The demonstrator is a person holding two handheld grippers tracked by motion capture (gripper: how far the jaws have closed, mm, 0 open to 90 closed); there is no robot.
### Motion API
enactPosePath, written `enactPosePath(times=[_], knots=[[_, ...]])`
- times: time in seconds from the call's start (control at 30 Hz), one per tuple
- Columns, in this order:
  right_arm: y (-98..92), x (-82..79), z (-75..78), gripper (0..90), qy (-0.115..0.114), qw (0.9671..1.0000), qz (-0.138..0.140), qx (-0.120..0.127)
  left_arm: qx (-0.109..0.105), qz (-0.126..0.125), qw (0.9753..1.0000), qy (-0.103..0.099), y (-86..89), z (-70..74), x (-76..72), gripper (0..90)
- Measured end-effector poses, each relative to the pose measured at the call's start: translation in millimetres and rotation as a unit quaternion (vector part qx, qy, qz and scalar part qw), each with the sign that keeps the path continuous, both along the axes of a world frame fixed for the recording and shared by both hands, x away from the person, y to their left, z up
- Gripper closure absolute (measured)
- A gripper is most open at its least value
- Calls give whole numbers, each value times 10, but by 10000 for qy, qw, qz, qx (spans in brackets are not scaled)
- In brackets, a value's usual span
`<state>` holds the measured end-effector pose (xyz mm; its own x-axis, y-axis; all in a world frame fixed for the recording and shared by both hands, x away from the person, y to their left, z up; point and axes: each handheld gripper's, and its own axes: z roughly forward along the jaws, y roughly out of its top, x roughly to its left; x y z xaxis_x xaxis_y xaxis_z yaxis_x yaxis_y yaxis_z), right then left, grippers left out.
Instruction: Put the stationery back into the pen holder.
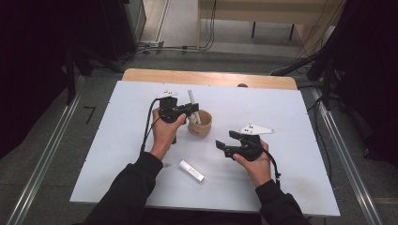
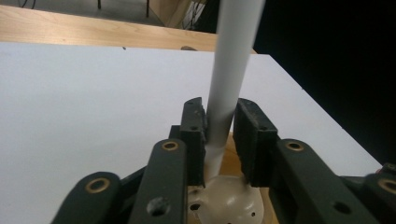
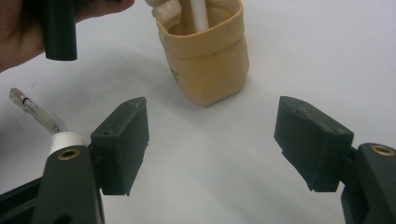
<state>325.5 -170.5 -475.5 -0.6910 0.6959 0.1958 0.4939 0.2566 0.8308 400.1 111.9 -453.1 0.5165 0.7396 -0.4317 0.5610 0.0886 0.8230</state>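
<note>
My left gripper (image 1: 194, 109) (image 2: 219, 109) is shut on the white handle (image 2: 226, 84) of a tool whose rounded cream head (image 2: 229, 203) hangs down into a tan soft-walled cup (image 1: 200, 125) (image 3: 205, 60). The handle (image 1: 191, 99) (image 3: 200, 14) sticks up and out of the cup. My right gripper (image 1: 226, 139) (image 3: 212, 135) stands open to the right of the cup and nearer the person, jaws wide apart, nothing between them, pointing at the cup.
A small clear tube with a white cap (image 1: 191, 170) (image 3: 39, 114) lies on the white board (image 1: 281, 112) near its front edge, between the two forearms. A wooden table strip (image 1: 206, 77) runs along the far side.
</note>
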Motion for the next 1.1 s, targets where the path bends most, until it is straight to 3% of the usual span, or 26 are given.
enactPosePath(times=[0.2, 0.67, 1.1], knots=[[-2, -1, 1, 248, -8, 10000, -9, -3, 2, 16, 10000, -71, 13, 17, -15, 648], [36, -41, -13, 248, -3, 10000, 17, -7, -28, 105, 9998, -194, 159, 97, -172, 328], [178, -152, -73, 246, -14, 9998, 180, -124, -2, 125, 9993, -357, 324, 119, -454, 232]])
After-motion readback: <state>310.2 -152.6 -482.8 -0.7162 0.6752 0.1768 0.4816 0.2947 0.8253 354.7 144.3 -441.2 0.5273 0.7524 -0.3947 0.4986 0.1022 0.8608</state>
